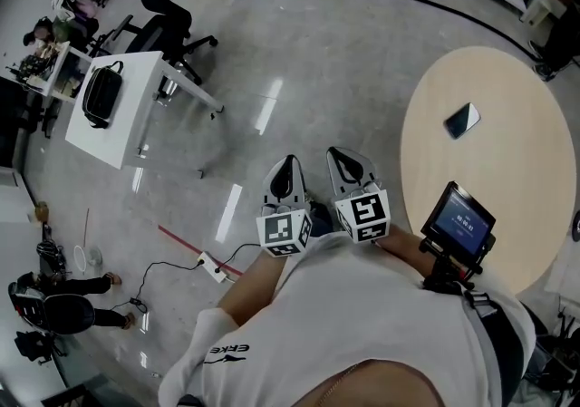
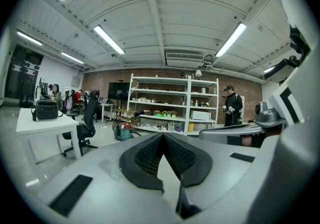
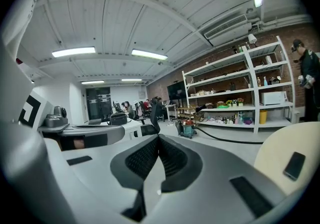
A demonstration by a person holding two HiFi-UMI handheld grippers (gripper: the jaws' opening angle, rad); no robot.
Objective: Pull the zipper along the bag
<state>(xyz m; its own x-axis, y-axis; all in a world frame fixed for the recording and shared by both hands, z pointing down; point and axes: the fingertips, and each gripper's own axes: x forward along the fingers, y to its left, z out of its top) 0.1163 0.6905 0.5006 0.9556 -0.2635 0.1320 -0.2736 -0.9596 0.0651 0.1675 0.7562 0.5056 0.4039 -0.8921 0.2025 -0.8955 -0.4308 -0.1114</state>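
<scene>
Black bag (image 1: 101,92), soft, top handle upright, zipper too small to make out; sits on small white table (image 1: 131,115), well apart from grippers; contents hidden. Left gripper (image 1: 288,165), right gripper (image 1: 343,159): jaws together, nothing between

L gripper (image 1: 289,163) & R gripper (image 1: 343,157) side by side, pointing fwd; both sets of 2 jaws closed, empty; arms (image 1: 256,285) prob. bent tight.

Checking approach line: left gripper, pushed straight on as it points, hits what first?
Nothing near: open air over grey floor, possibly the far white shelving rack. The black bag sits well left.
</scene>
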